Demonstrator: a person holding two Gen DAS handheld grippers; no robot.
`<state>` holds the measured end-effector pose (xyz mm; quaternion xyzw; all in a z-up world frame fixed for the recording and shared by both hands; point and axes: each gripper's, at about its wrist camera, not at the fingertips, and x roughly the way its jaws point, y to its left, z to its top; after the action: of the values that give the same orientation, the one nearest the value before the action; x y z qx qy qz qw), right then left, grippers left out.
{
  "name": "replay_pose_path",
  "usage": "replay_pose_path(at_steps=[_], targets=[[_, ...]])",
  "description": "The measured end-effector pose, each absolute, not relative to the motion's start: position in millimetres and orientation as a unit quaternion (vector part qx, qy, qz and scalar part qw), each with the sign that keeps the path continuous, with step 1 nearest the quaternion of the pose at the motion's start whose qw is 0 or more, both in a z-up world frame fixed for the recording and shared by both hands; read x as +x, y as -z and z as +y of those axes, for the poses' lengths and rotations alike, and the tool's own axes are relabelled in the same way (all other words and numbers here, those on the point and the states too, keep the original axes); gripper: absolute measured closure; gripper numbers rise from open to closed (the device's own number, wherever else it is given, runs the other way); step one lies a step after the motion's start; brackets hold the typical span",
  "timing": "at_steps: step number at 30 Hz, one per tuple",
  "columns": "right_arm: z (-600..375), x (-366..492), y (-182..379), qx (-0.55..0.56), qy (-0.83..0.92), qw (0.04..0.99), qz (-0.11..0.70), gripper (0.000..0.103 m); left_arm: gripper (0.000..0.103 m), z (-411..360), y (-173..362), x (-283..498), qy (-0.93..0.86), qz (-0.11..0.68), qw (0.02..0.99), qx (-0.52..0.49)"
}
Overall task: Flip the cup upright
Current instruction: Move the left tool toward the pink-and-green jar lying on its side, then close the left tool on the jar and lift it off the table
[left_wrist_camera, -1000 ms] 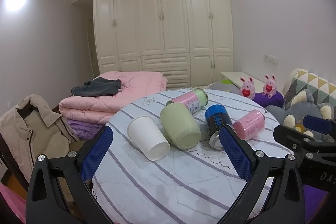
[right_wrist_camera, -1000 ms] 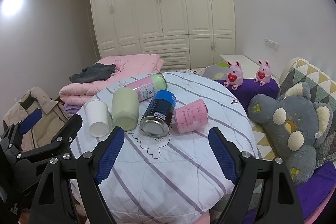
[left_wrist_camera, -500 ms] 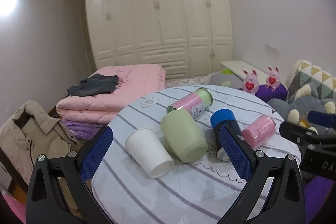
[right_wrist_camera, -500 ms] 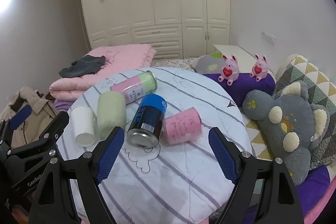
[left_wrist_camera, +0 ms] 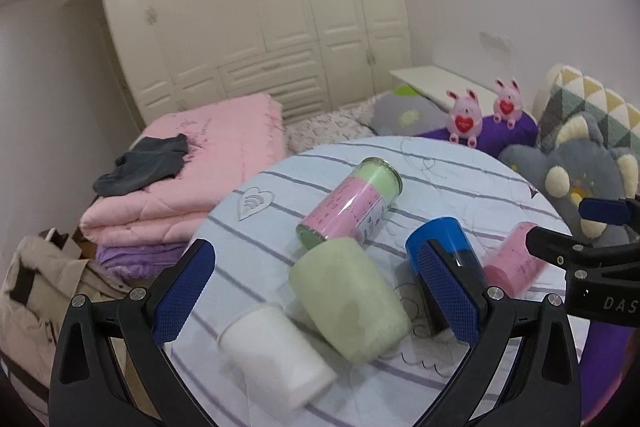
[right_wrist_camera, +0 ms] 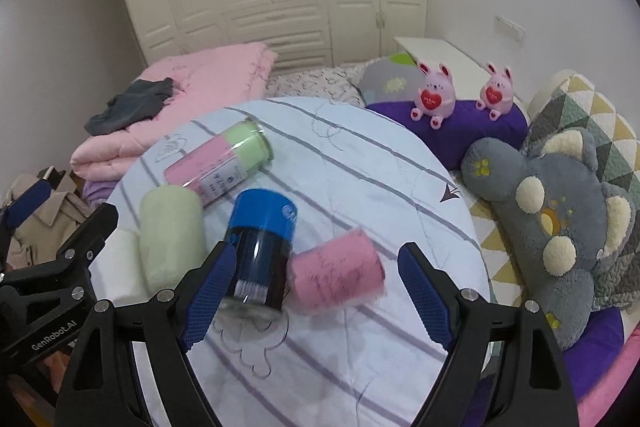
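Note:
Several cups and cans lie on their sides on a round table with a striped cloth [left_wrist_camera: 460, 183] [right_wrist_camera: 360, 163]. A white paper cup [left_wrist_camera: 276, 359] lies nearest my left gripper, a pale green cup [left_wrist_camera: 348, 303] [right_wrist_camera: 172, 235] beside it. A blue can [right_wrist_camera: 260, 247] [left_wrist_camera: 444, 247], a pink cup [right_wrist_camera: 336, 273] [left_wrist_camera: 514, 267] and a pink-and-green can [left_wrist_camera: 352, 203] [right_wrist_camera: 220, 163] lie close by. My left gripper [left_wrist_camera: 316, 295] is open above the white and green cups. My right gripper [right_wrist_camera: 316, 297] is open, its jaws either side of the pink cup and blue can.
A folded pink quilt [left_wrist_camera: 192, 163] with dark clothing sits behind the table on the left. A grey plush toy [right_wrist_camera: 552, 227], two pink bunny toys [right_wrist_camera: 436, 95] and a patterned pillow lie to the right. A beige jacket [left_wrist_camera: 36, 291] is at the left edge.
Both grippers have moved forward and down toward the table; the cups and cans now look larger and nearer. Nothing on the table has moved.

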<state>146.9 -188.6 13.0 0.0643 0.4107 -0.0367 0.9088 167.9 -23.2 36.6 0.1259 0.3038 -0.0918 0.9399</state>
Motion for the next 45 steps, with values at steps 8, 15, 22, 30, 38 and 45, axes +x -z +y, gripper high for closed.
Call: replay_pose_path(at_steps=[8,15,22,30,38,45], targets=[[-203.5,197.3,-4.3,0.074,0.063,0.887,0.452,0.018,0.001,-37.7,-32.5,237.2,0.143,0.363,0.908,0.152],[-220.5,230.1,9.8,0.124,0.077,0.869,0.473,0.018,0.001,-65.6,-5.7,288.9,0.159,0.413,0.864,0.238],[-226.7,249.7,26.1,0.149,0.092,0.853,0.491,0.018,0.001,-91.7,24.0,314.8,0.186,0.453,0.824,0.287],[-225.0,261.2,35.8,0.152,0.086,0.847,0.502,0.018,0.001,-105.5,53.3,339.0,0.189,0.504,0.779,0.321],[-228.6,263.6,38.7,0.165,0.087,0.842,0.507,0.018,0.028,-108.0,62.8,354.5,0.185,0.555,0.753,0.303],[-240.2,261.0,40.4,0.181,0.093,0.836,0.51,0.018,0.028,-110.7,59.8,351.3,0.181,0.558,0.752,0.299]])
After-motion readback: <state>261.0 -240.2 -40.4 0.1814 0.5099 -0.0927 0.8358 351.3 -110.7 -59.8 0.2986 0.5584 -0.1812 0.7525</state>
